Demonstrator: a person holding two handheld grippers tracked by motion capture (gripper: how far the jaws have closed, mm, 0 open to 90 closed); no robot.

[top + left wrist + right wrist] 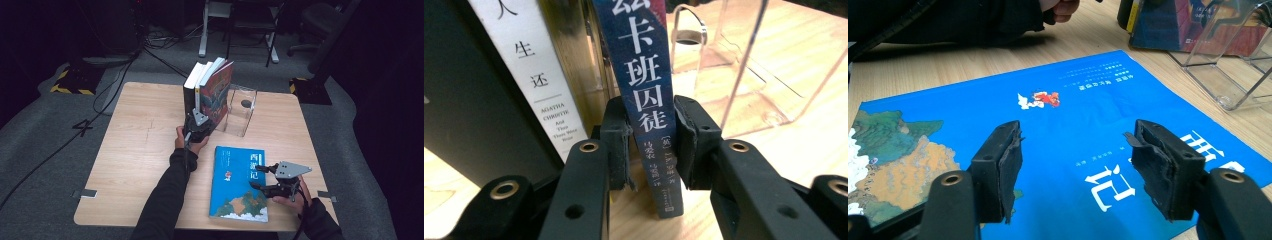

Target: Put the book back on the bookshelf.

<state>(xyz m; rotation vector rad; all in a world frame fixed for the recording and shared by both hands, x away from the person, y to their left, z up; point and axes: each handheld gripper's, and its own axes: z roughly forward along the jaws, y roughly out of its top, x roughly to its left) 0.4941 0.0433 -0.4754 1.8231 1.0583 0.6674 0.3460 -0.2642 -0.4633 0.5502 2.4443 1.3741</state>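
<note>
Dark-blue, the spine of the upright paperback [651, 115] stands between the left gripper [651, 145]'s fingers, which pinch it beside the clear acrylic bookend [240, 112]. A skewed grip could tip the neighbouring white-spined book [541, 85]. Right gripper [1075, 165]'s fingers are spread, hovering over the flat blue picture book [240, 182] on the wooden table [135, 150].

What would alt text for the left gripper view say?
The left gripper has its two black jaws around the dark blue spine of a standing book, beside a white-spined book, with a clear bookend on the wooden table.
</note>
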